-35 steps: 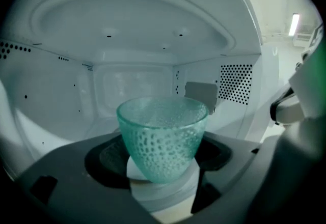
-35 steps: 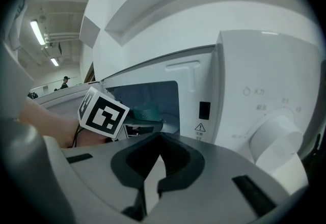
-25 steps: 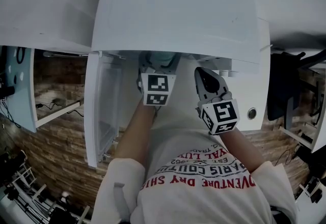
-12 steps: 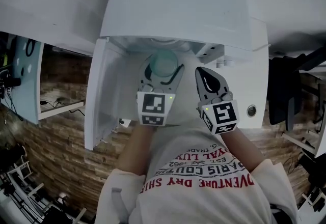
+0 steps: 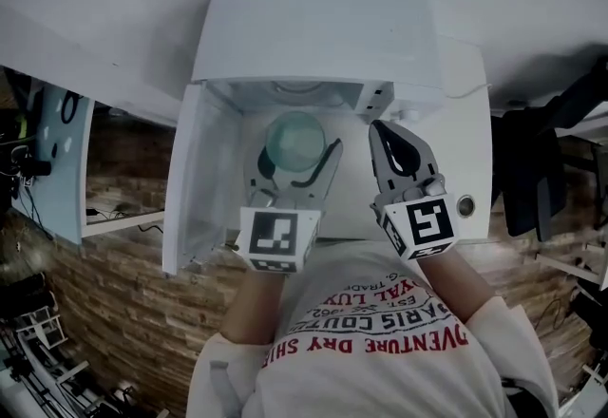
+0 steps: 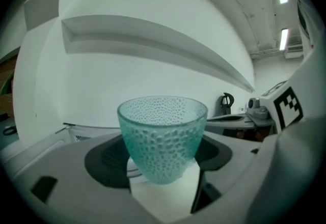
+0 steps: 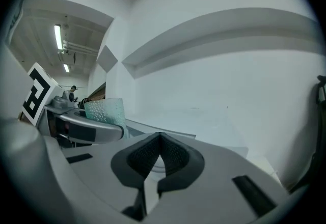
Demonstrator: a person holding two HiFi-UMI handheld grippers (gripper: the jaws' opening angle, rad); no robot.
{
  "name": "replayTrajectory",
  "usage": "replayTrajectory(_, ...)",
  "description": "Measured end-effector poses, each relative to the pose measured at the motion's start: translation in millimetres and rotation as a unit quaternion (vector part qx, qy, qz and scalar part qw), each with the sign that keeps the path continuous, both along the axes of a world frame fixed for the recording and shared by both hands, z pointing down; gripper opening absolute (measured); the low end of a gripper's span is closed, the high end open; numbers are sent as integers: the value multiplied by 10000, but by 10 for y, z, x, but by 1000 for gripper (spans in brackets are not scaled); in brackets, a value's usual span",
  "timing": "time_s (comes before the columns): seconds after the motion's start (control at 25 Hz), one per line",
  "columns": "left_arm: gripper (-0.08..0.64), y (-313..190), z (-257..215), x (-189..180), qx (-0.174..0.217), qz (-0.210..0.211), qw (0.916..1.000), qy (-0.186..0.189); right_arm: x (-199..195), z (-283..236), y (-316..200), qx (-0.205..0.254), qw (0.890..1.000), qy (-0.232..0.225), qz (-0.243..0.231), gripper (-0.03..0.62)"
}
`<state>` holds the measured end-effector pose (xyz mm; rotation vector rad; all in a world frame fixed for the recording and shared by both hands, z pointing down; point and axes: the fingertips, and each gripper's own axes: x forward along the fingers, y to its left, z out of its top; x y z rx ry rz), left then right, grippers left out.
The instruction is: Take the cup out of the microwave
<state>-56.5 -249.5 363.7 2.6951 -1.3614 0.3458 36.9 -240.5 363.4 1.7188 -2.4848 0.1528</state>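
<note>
Since a second ago the cup (image 5: 295, 142) has been drawn out from under the top of the microwave (image 5: 323, 27) and is now seen in front of its opening. It is held upright, clamped in the left gripper (image 5: 294, 164). Its dimpled teal wall is shown only in the left gripper view; the head view gives the rim alone. At 3 o'clock of it the right gripper (image 5: 399, 155) is held with jaws together and empty, as its own view confirms. The open door (image 5: 195, 188) is seen at 9 o'clock.
</note>
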Motion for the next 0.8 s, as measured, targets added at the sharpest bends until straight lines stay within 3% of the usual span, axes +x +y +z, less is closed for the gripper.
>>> replayTrajectory(0.12,368,42,-190,-14,145,-30,9997,180,3,-140,27,139,9999,-40,-31,5)
replayTrajectory(0.28,368,45,-275,-51,233,-74,9996,111,-14,-200,37,181,9998,-16,-80,5)
replayTrajectory(0.8,368,8,-248,-129,40,-226,9995,229,-25,-178,23,71,9999,19,-109,5)
